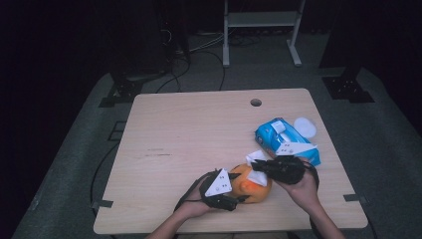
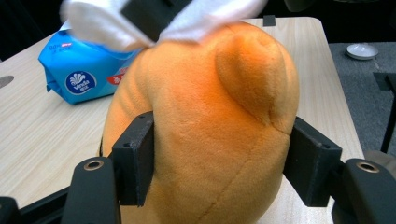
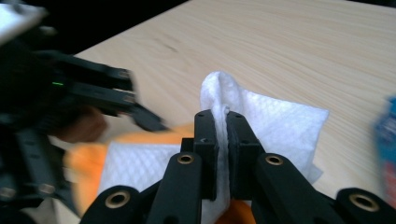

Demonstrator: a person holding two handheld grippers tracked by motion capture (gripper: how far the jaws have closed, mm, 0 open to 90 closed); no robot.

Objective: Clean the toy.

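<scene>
Wooden table (image 1: pixel 189 139), orange plush toy (image 2: pixel 205 126) between left gripper (image 2: pixel 217 161) fingers.

The high view is dim — only the tabletop (image 1: pixel 199 134) is lit, evenly from above, while the room around it sinks to near black toward the upper corners. Shadows under things are soft and short, with no glare. The left gripper view is bright and mostly sharp, its top edge slightly smeared. The right gripper view is softer — the left side of the frame is motion-blurred, the far right edge out of focus
</scene>
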